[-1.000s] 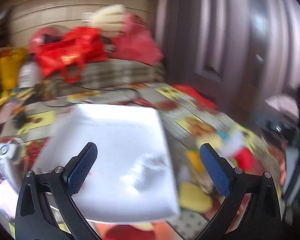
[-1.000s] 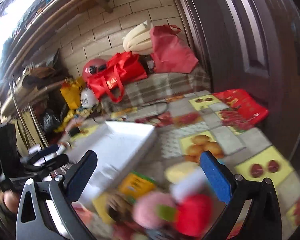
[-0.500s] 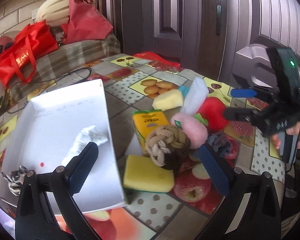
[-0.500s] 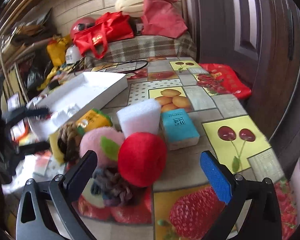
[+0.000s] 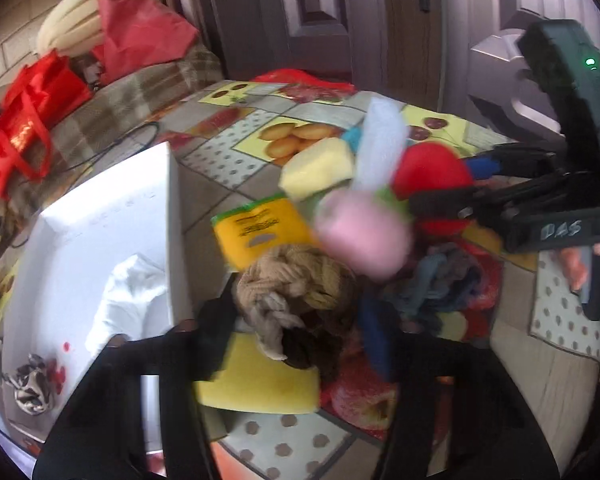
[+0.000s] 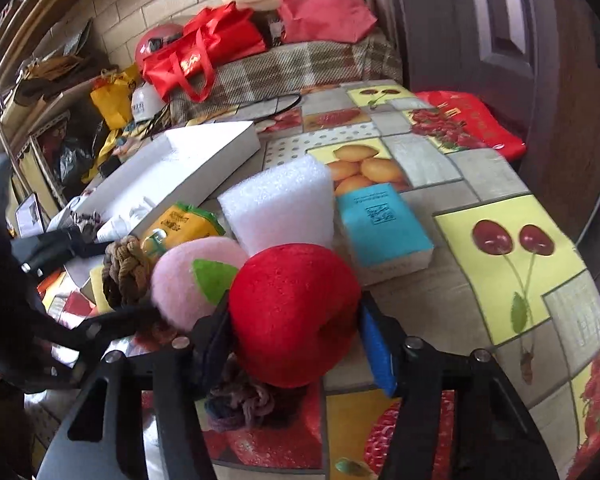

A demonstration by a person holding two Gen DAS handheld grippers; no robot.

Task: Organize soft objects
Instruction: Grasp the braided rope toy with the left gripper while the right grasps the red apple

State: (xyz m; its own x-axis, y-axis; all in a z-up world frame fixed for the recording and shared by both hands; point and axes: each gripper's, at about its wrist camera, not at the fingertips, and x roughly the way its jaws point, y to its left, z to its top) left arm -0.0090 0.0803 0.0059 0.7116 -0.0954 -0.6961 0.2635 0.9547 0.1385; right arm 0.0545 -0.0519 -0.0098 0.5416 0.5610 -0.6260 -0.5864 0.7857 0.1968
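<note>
**Between both sets of jaws: two soft things at once**

Between my right gripper jaws sits the red plush apple; they are closing, the left pad against its side, the blue right pad just beside it. My left gripper jaws are closing around the knotted rope ball, which sits atop the yellow sponge (blur hides whether the pads press yet). I judge this the grasping step. Next comes firm pinches, lifts clear of the pink plush peach, then a carry to the white box, left of my left jaws.
</note>
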